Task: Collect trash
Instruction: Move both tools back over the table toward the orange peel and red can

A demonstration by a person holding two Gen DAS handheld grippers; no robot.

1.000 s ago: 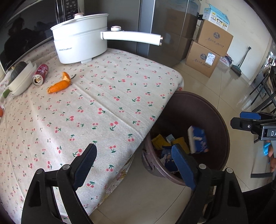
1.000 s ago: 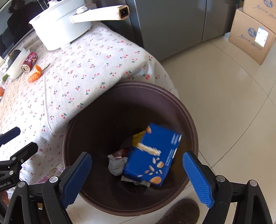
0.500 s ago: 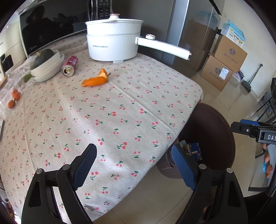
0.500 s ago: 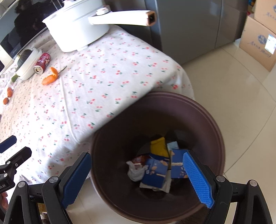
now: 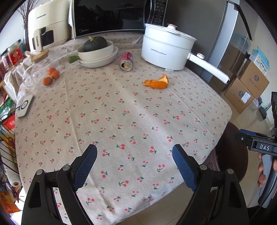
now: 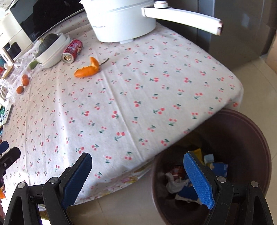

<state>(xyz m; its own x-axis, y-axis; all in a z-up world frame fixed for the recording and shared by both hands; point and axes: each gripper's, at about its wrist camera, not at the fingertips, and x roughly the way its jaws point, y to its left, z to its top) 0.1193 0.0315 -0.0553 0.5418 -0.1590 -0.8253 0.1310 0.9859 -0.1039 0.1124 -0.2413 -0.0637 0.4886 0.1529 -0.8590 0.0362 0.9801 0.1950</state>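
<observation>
Both grippers were seen with jaws spread wide and nothing between them.

From the left wrist, the left gripper (image 5: 135, 162) was held over the near part of the cherry-print tablecloth (image 5: 121, 112). Farther back, an orange peel (image 5: 156, 82) was laid on the cloth, with a red can (image 5: 126, 59) on its side beyond it, beside stacked bowls (image 5: 97, 55) in which a dark squash (image 5: 94, 44) was set. A white pot (image 5: 167, 50) was placed to the right, a microwave (image 5: 110, 15) behind. Small oranges (image 5: 51, 76) were shown only clearly here, as were cardboard boxes (image 5: 245, 90) on the floor. At the right edge, a hand (image 5: 264, 166) was wrapped around the other tool's handle.

From the right wrist, the right gripper (image 6: 138, 180) was held over the table's edge and the brown bin (image 6: 242, 138). Only here was the bin's inside shown: a blue box (image 6: 219, 168) and crumpled paper (image 6: 174, 183) were lying in it. The peel and can were seen far up the cloth, well apart from the bin.
</observation>
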